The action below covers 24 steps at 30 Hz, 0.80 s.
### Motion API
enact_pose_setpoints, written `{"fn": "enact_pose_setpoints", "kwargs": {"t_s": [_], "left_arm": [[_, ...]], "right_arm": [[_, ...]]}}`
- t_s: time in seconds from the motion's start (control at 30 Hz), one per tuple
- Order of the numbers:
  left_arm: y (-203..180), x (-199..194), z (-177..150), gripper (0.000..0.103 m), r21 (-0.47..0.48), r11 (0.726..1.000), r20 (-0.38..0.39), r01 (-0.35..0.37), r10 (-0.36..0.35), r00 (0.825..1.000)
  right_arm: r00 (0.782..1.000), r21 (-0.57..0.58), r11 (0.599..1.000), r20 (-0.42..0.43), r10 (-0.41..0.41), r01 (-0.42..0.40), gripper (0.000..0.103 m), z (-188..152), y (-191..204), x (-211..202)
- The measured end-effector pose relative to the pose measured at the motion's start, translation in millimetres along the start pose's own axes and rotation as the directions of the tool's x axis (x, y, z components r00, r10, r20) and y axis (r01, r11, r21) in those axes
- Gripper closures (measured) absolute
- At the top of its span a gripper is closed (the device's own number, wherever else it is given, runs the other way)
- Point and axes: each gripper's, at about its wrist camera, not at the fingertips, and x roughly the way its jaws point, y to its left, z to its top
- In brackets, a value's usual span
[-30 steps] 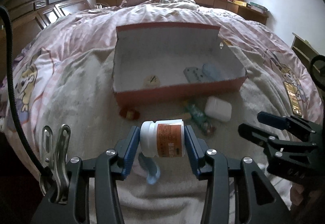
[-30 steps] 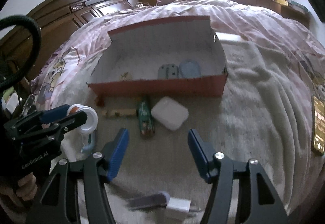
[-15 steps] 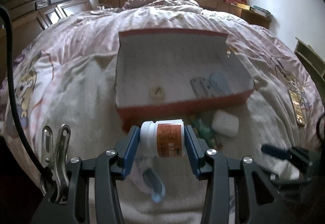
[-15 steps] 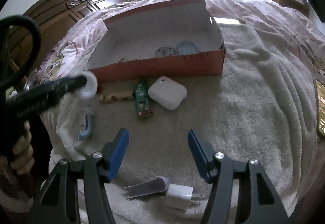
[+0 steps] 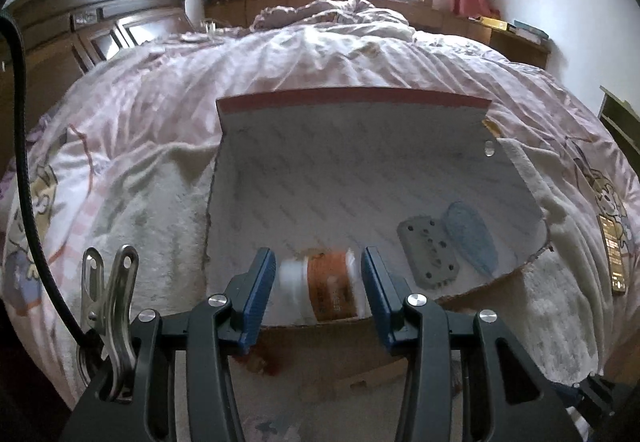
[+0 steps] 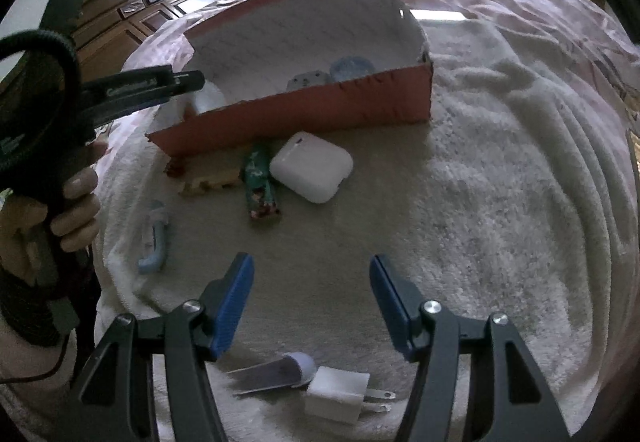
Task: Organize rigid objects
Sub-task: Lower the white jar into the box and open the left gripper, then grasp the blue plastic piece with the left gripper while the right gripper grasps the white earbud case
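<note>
My left gripper is shut on a white bottle with an orange label, which looks blurred. It hangs over the near part of the open red cardboard box. A grey plate and a blue oval piece lie inside the box. In the right wrist view the left gripper reaches over the box from the left. My right gripper stands open and empty over the blanket. Ahead of it lie a white case, a green pack, a wooden block and a blue hook.
A white charger plug and a purple flat tool lie just below my right gripper's fingers. A phone rests on the bed to the right. A dark wooden headboard stands at the left. A hand grips the left tool's handle.
My left gripper has carried the bottle forward from the blanket to over the box. My right gripper has sunk a little toward the blanket, with its jaws unchanged.
</note>
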Motion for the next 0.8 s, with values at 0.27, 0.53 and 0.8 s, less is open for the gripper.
{"fn": "enact_pose_setpoints", "kwargs": {"t_s": [0.27, 0.53, 0.8], "left_arm": [[4, 1, -5, 0.056, -0.005, 1.000, -0.016, 0.010, -0.010, 1.000], [5, -37, -16, 0.048, 0.027, 0.998, 0.031, 0.055, -0.056, 0.998], [9, -68, -49, 0.047, 0.054, 0.997, 0.019, 0.048, -0.050, 0.999]], "right_arm": [[1.000, 0.009, 1.000, -0.018, 0.006, -0.006, 0.039, -1, -2, 6], [1.000, 0.004, 1.000, -0.014, 0.010, -0.010, 0.039, -1, 0, 4], [1.000, 0.001, 1.000, -0.005, 0.015, -0.015, 0.039, -4, 4, 0]]}}
